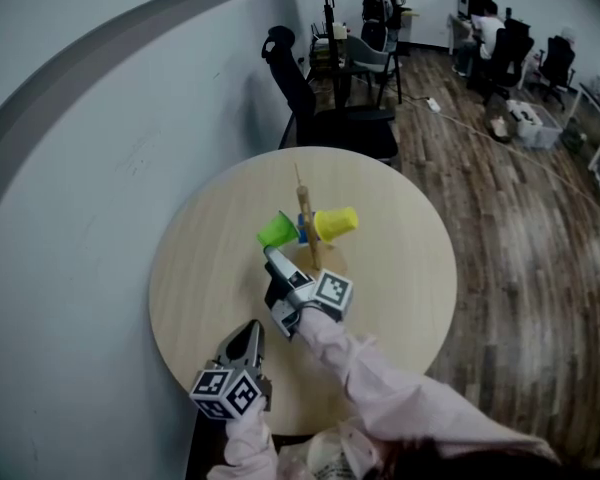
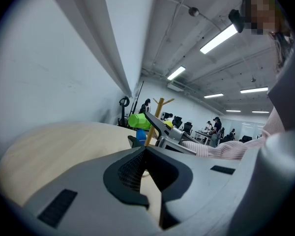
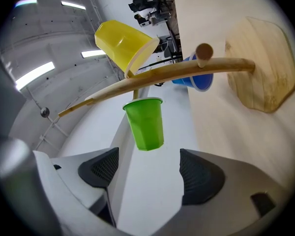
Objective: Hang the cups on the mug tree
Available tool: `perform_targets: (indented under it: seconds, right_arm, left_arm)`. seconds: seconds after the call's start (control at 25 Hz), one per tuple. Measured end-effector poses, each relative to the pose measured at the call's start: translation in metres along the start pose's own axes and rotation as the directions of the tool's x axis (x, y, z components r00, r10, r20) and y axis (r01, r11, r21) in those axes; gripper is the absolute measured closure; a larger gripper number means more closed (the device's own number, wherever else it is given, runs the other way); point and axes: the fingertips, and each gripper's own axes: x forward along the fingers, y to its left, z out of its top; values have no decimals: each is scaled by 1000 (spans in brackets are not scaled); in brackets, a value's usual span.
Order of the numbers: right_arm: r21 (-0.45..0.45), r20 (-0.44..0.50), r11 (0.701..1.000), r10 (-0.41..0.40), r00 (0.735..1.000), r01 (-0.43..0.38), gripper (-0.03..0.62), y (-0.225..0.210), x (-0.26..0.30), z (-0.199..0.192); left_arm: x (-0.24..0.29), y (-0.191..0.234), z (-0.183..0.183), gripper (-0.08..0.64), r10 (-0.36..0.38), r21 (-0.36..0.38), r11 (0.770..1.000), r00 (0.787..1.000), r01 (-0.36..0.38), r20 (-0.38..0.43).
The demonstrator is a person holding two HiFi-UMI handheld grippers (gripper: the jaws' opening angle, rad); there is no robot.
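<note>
Now the green cup (image 3: 145, 124) is hanging mid-frame from the mug tree (image 3: 187, 73), the right tongs (image 3: 148, 162) gaping empty below; drawing them straight back should avoid nudging it, while the left tongs (image 2: 145, 150) are sitting closed.

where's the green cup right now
In the head view the green cup hangs on the left of the mug tree, opposite the yellow cup, just beyond the right tool.

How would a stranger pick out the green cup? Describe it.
On the round table stands a mug tree with three cups. The green cup hangs on the side toward the wall, opposite the yellow cup and above the blue cup. It alone is green.
</note>
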Motion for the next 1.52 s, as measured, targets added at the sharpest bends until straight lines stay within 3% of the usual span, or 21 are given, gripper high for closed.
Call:
perform_targets:
  seconds: [0.36, 0.48, 0.72, 0.88, 0.96, 1.04, 1.2, 1.52]
  right_arm:
    - [-35, -62, 999, 5, 998, -7, 261, 7, -9, -12]
    - [-62, -92, 998, 14, 996, -19, 333, 11, -15, -16]
    - [-196, -191, 977, 44, 981, -82, 476, 30, -24, -29]
    - [-265, -280, 956, 47, 959, -125, 525, 48, -35, -45]
    - [-324, -327, 938, 9, 945, -121, 540, 49, -44, -54]
    - [-423, -364, 901, -69, 929, -99, 560, 45, -56, -58]
    - [-621, -398, 774, -175, 901, -124, 589, 48, -74, -61]
    - [-809, -436, 537, -272, 858, -241, 591, 63, -104, -76]
  left_arm:
    - [0, -5, -5, 558, -8, -5, 1000, 1000, 8, -7]
    - [-1, -9, -7, 558, -11, -5, 1000, 1000, 11, -10]
    - [-2, -13, -12, 558, -19, -5, 1000, 1000, 19, -16]
    - [0, -18, -11, 558, -29, 0, 1000, 999, 29, -14]
    - [0, -20, -11, 558, -36, 3, 999, 999, 36, -12]
    - [1, -23, -10, 558, -42, 6, 999, 999, 42, -10]
    - [2, -29, -12, 558, -58, 10, 998, 998, 58, -11]
    - [5, -38, -12, 558, -77, 19, 997, 997, 77, 0]
